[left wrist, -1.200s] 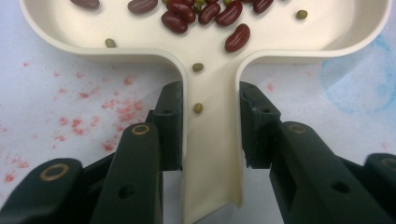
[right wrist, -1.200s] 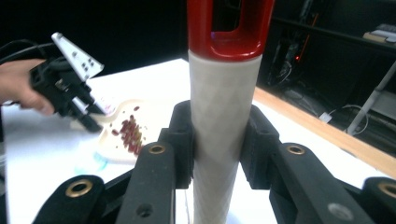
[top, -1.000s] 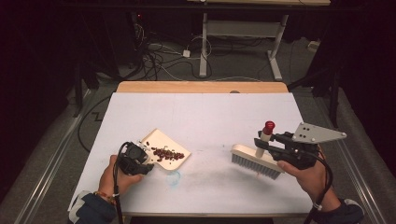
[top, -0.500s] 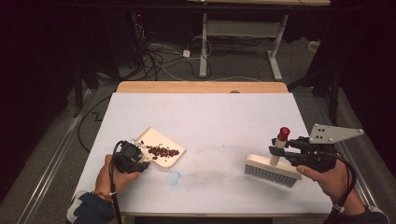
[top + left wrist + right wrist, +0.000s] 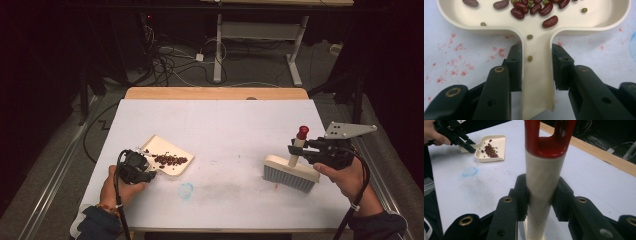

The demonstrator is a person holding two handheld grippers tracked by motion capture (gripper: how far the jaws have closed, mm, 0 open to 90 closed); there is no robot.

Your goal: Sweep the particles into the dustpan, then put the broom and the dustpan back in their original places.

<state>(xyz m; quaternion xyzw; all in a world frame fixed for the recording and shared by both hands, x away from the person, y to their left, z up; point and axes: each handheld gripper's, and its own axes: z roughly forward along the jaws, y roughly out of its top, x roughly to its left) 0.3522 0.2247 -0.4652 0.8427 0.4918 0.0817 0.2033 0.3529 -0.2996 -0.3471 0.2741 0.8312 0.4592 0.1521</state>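
Observation:
A cream dustpan [image 5: 170, 156] lies at the near left of the white table [image 5: 225, 125], with red and green beans [image 5: 170, 160] in it. My left gripper [image 5: 142, 167] is shut on the dustpan's flat handle [image 5: 537, 82], one pad on each side. The beans [image 5: 534, 8] show close up in the left gripper view. At the near right, my right gripper [image 5: 295, 150] is shut on the upright cream handle [image 5: 544, 180] of a hand brush [image 5: 291, 172]. The brush has a red cap [image 5: 302, 132] and grey bristles resting on the table.
A faint blue ring mark [image 5: 186, 190] and red smudges stain the table between dustpan and brush. A wooden strip [image 5: 215, 93] runs along the table's far edge. Cables [image 5: 175, 60] and a desk frame [image 5: 260, 35] sit on the dark floor beyond.
My right gripper has carried the brush to the right, away from the dustpan. The left gripper and dustpan have stayed in place.

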